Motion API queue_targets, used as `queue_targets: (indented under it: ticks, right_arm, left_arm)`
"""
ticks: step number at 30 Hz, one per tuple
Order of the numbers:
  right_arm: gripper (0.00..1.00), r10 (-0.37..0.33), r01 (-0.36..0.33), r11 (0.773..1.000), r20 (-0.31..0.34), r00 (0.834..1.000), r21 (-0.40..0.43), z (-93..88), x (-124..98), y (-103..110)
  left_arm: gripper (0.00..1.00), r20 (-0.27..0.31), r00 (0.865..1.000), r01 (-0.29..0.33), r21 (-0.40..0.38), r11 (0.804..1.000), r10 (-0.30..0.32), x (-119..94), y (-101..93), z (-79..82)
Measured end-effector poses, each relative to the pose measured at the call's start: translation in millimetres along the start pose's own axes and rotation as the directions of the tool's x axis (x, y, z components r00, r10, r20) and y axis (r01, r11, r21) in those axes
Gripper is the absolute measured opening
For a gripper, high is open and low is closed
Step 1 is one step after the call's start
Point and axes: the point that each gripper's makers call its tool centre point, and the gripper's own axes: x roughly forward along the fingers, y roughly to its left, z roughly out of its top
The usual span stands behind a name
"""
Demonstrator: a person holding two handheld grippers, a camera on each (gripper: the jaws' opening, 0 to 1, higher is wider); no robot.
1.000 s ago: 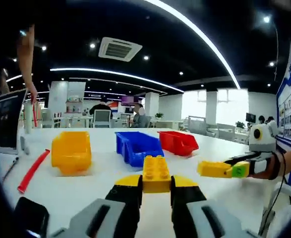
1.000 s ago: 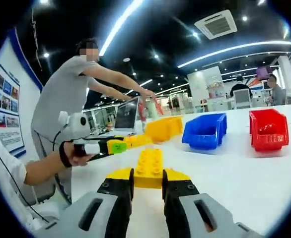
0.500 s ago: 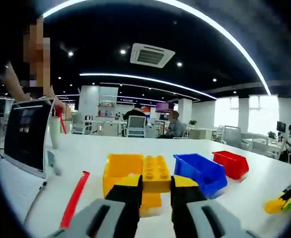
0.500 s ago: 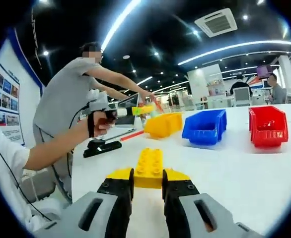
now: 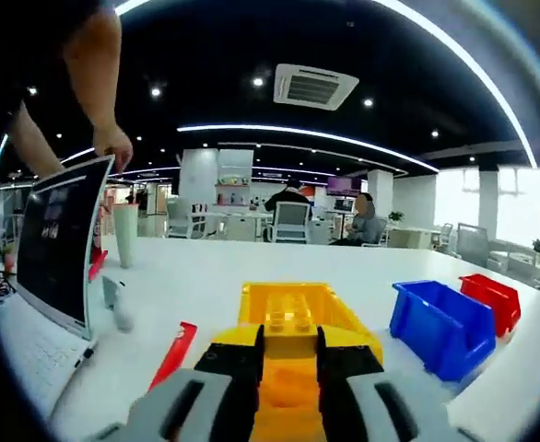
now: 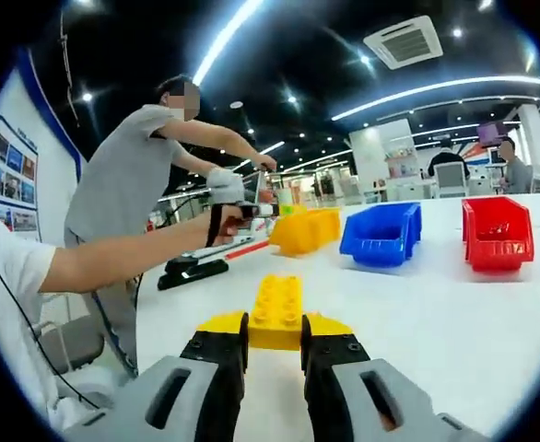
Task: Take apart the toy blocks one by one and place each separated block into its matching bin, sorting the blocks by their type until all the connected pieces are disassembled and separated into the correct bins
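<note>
In the left gripper view, the left gripper [image 5: 288, 354] is pinching a yellow block [image 5: 289, 322] between nearly closed jaws at lower centre, and it is hanging right over the open yellow bin [image 5: 355, 324], whose rim is spreading out behind and beside the block. The blue bin [image 5: 440, 322] and the red bin [image 5: 493, 299] are sitting at lower right of that frame, a red strip [image 5: 172, 354] is lying at lower left beside the yellow bin, and an open laptop [image 5: 56, 239] is standing at left under another person's hand [image 5: 111, 145]. In the right gripper view, the right gripper [image 6: 275, 345] is clamping a second yellow block [image 6: 275, 313] at lower centre, above bare white table [image 6: 436, 313], well apart from the three bins at centre right; the left gripper is showing just left of centre, by the yellow bin. The risk, as I judge it, is in the release: if the jaws are opening while the block is riding near the bin's front rim, it may be clipping the edge and bouncing onto the table or toward the red strip. The right block is waiting, and carrying it across could be crowding the left hand at the bin.
</note>
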Motion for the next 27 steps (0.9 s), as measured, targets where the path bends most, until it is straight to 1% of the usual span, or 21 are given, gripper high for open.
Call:
queue_targets:
  ticks: [1,3,4,5,6,7,8,10,16,20,23,27]
  right_arm:
    - [0.24,0.001,-0.001,1.000,0.000,1.000,0.002,-0.1,0,0]
    - [0.24,0.001,-0.001,1.000,0.005,1.000,0.002,0.6,-2,1]
    - [0.24,0.002,-0.002,1.000,0.009,1.000,0.002,1.4,-3,1]
    - [0.24,0.002,-0.002,1.000,0.010,1.000,0.005,1.4,-3,1]
    - [0.24,0.004,-0.004,1.000,0.009,1.000,0.006,1.2,-3,2]
    - [0.24,0.004,-0.004,1.000,0.008,1.000,0.004,0.8,-3,1]
    - [0.24,0.007,-0.007,1.000,0.006,1.000,0.002,0.1,-2,1]
    - [0.24,0.007,-0.007,1.000,0.006,1.000,0.007,-0.1,-1,1]
    - [0.24,0.002,-0.002,1.000,0.012,1.000,-0.001,1.7,-3,1]
    - [0.24,0.000,0.000,1.000,0.017,1.000,-0.006,3.5,-5,1]
    - [0.24,0.001,-0.001,1.000,0.018,1.000,-0.011,5.4,-7,1]
    - [0.24,-0.002,0.003,1.000,0.022,1.000,-0.017,8.2,-10,1]
  left_arm:
    - [0.44,0.037,0.999,-0.024,-0.025,0.999,0.025,1,2.4,3.4]
    - [0.76,0.025,0.999,0.021,-0.005,1.000,-0.021,3,-3.9,1.2]
    - [0.79,0.017,0.999,0.044,0.026,0.999,-0.044,1,-8.7,-1.5]
    - [0.77,0.029,0.999,0.028,0.058,0.998,-0.030,-3,-7.8,0.1]
    - [0.74,0.044,0.999,0.025,0.059,0.998,-0.027,-6,-9.2,1.3]
    - [0.74,0.050,0.998,0.033,0.044,0.998,-0.036,-9,-12.4,1.7]
    - [0.74,0.044,0.997,0.057,0.029,0.998,-0.058,-10,-16.8,0.8]
    - [0.75,0.044,0.997,0.068,0.042,0.997,-0.070,-14,-21.1,2.0]
    - [0.73,0.085,0.990,0.111,0.053,0.992,-0.115,-35,-31.1,16.3]
    - [0.72,0.111,0.980,0.162,0.060,0.985,-0.168,-59,-41.6,23.9]
    - [0.71,0.123,0.970,0.202,0.074,0.977,-0.210,-79,-51.0,26.2]
    - [0.71,0.139,0.952,0.263,0.096,0.960,-0.274,-109,-66.4,27.6]
